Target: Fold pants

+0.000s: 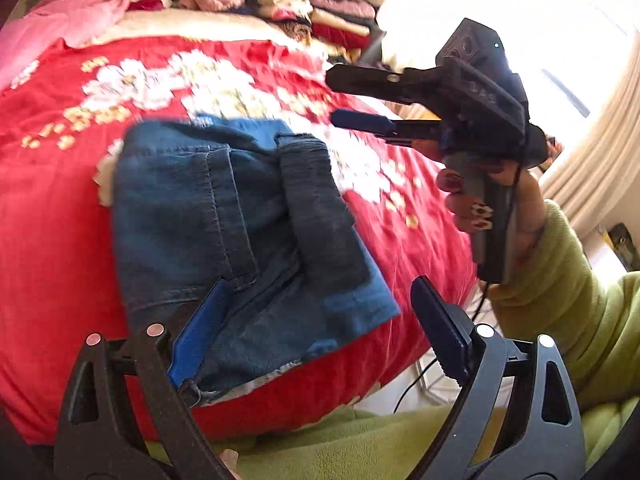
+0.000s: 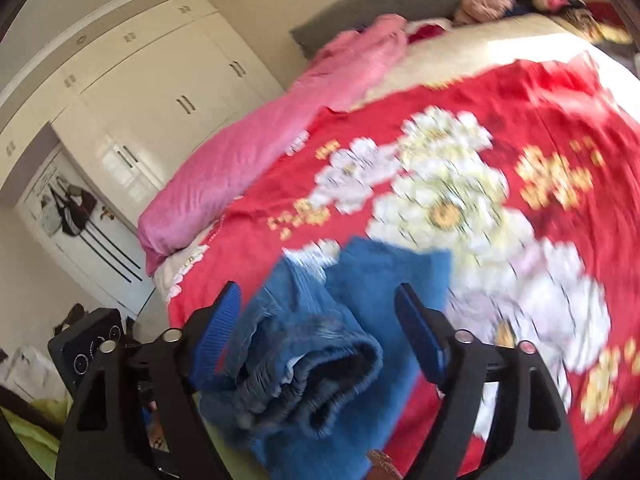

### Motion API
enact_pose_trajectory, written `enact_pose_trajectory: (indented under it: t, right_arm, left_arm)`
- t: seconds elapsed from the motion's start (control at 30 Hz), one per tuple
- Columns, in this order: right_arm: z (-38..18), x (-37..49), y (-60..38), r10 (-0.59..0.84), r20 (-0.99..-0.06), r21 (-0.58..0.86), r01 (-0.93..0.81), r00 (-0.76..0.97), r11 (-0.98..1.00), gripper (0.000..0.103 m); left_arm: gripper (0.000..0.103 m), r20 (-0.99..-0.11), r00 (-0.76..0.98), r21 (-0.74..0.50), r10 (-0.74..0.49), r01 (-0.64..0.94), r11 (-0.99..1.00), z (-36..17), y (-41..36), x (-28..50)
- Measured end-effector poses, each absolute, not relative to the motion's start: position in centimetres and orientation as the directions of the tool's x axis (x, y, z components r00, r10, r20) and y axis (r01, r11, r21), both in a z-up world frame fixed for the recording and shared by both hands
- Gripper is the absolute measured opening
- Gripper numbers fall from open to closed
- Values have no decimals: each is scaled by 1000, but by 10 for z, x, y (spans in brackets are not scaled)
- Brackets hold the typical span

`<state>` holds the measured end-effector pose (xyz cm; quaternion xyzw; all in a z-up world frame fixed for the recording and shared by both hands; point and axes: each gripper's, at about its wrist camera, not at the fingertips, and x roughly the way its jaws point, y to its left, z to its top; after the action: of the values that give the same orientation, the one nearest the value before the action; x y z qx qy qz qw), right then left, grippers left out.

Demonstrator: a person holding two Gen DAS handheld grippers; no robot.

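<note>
Blue denim pants (image 1: pixel 240 232) lie folded into a compact bundle on the red flowered bedspread (image 1: pixel 60 220), near the bed's front edge. My left gripper (image 1: pixel 320 316) is open just above the bundle's near end, holding nothing. My right gripper (image 1: pixel 340 100) shows in the left wrist view, held in the air to the right of the pants with its jaws apart. In the right wrist view the right gripper (image 2: pixel 318 312) is open over the pants (image 2: pixel 320 344), whose rolled waistband lies between its fingers, ungripped.
A pink quilt (image 2: pixel 248 148) lies along the bed's far side. Stacks of folded clothes (image 1: pixel 320 12) sit at the head of the bed. White wardrobes (image 2: pixel 160 92) stand beyond the bed. A bright curtained window (image 1: pixel 580 120) is at the right.
</note>
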<state>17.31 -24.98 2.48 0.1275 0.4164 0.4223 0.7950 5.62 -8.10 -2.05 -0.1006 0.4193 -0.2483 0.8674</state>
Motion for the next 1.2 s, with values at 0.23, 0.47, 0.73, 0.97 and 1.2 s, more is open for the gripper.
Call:
enact_pose_trajectory:
  t: [0.23,0.47,0.73,0.97,1.2]
  right_arm:
    - [-4,166,-214,721,-661,511,-579,207,635,57]
    - [27,155,-190,753,-617,445,-688,229,573,32]
    - [4,162,-219,628,-709,380,-575,322,724,59]
    - [45,127,-267,580,-642,263,-566,502,781,80]
    - [61,96,-286,560,-558,156,-585,613,796,94]
  left_arm:
    - [86,-710,521,-335,-473,342,878,-29,-87,57]
    - [87,-702,543,-316,-460,341,885,-26,-86,51]
    - [87,-705,531,-322,-470,351,879,-25,-86,47]
    - [93,-681,595,-290,-427,316,903,-1,-71,42]
    - [93,-703,637,-248,-317,198,948,16,-45,60]
